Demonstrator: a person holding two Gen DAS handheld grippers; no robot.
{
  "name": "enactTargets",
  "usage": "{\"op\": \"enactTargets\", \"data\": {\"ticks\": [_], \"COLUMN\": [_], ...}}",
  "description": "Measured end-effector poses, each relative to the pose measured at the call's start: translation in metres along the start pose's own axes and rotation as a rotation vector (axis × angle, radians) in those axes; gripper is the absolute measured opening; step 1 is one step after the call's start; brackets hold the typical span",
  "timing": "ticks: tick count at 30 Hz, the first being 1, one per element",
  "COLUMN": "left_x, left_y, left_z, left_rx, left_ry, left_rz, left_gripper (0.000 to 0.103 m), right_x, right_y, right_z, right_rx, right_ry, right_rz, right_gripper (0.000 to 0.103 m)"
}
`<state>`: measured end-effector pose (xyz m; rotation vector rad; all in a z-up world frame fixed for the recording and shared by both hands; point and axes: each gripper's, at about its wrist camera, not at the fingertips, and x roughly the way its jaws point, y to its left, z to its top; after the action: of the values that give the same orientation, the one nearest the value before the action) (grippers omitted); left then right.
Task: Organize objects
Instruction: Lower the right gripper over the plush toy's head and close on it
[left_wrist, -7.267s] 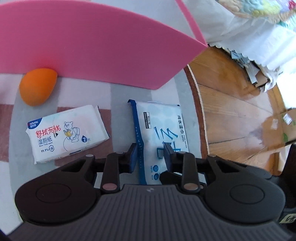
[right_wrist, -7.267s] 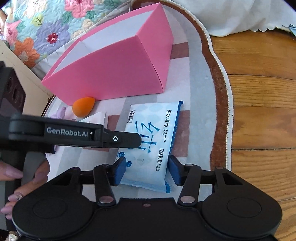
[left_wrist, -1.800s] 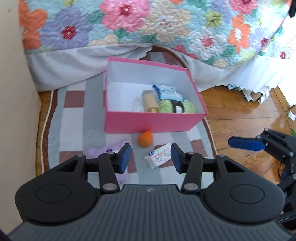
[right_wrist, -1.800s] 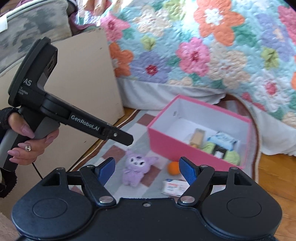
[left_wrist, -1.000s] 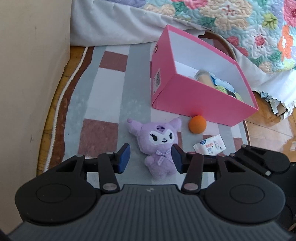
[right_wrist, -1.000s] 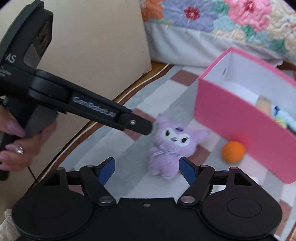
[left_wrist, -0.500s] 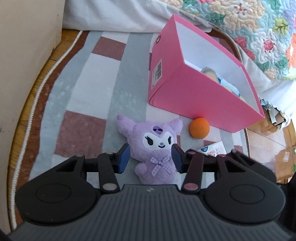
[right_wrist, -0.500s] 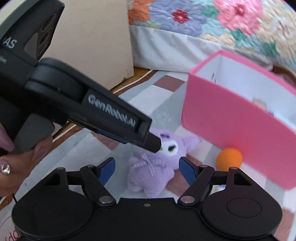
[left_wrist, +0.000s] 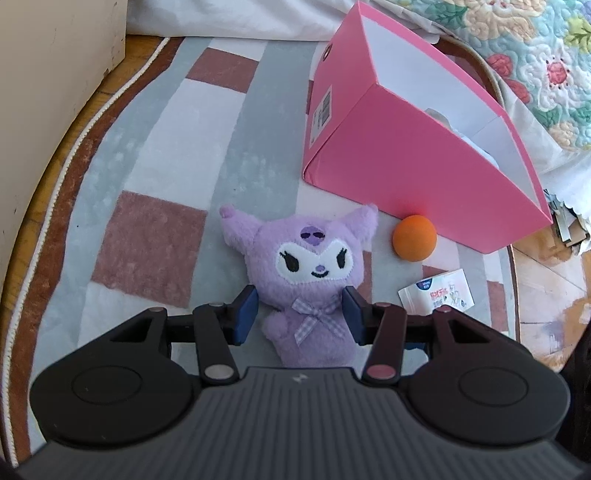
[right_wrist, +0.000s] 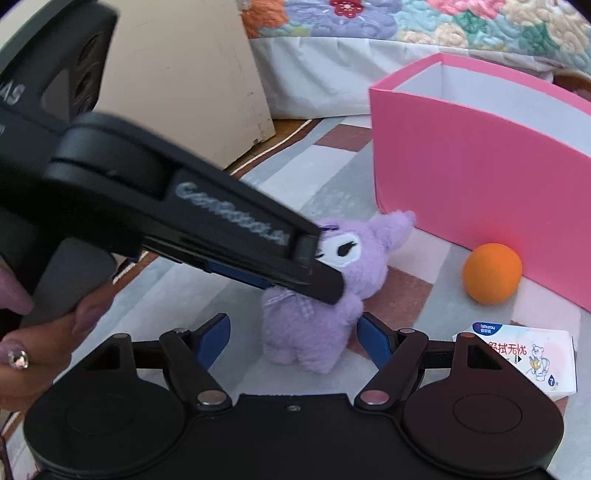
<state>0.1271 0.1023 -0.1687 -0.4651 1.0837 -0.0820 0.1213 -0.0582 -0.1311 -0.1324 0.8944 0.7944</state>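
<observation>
Purple plush (right_wrist: 317, 332) between open right gripper (right_wrist: 293, 341) fingers, left gripper (right_wrist: 280, 273) above it

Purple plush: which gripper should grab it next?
Left. The left gripper is open with its fingers already on either side of the purple plush. The right gripper sits further back.

The open pink cardboard box (left_wrist: 424, 162) hides most of its contents behind its near wall in the left wrist view; only a pale scrap shows inside, too unclear to name. In the right wrist view the blurred black left hand-held gripper (right_wrist: 317, 284) covers half the face of the purple plush toy (right_wrist: 325, 295). The white wet-wipe packet (right_wrist: 532, 362) is partly hidden by the right hand-held gripper (right_wrist: 293, 341).
</observation>
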Motion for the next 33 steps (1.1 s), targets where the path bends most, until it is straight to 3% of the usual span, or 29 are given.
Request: {"op": "enactTargets", "data": {"ticks": [3,5,6,8,10,16,19,27,33], "left_x": [0.006,0.008,0.008,0.01,0.014,0.019,0.016,0.003,-0.012], "left_y": [-0.001,-0.001,-0.003,-0.007,-0.01,-0.028,-0.025,-0.035,-0.055], "left_z": [-0.002,-0.005,-0.006,-0.006,-0.006,-0.007,-0.008,-0.012,-0.021], "left_rx": [-0.012,-0.035,-0.035,-0.04,-0.068,-0.043,-0.101,-0.038,0.061], "left_ry": [0.027,0.015,0.005,-0.024,-0.041,-0.048,-0.042,-0.003,-0.018], "left_rz": [0.014,0.006,0.009,0.023,0.008,0.08,0.058,0.062,0.083], "left_gripper": [0.049,0.049,0.048,0.045,0.036,0.032,0.03,0.031,0.038], "right_x": [0.003,0.004,0.005,0.002,0.002,0.001,0.001,-0.008,-0.016], "right_y": [0.005,0.007,0.009,0.012,0.014,0.003,0.002,0.01,0.018], "right_z": [-0.003,-0.006,-0.008,-0.01,-0.011,-0.008,-0.007,-0.009,-0.018], "right_rx": [-0.03,-0.068,-0.097,-0.126,-0.135,-0.066,-0.041,-0.065,-0.11], "right_ry": [0.006,0.005,0.009,-0.002,-0.004,-0.019,-0.023,-0.023,-0.017], "right_rz": [-0.059,-0.113,-0.14,-0.131,-0.128,-0.078,-0.065,-0.046,-0.098], "right_gripper": [0.077,0.066,0.065,0.057,0.055,0.054,0.055,0.047,0.046]}}
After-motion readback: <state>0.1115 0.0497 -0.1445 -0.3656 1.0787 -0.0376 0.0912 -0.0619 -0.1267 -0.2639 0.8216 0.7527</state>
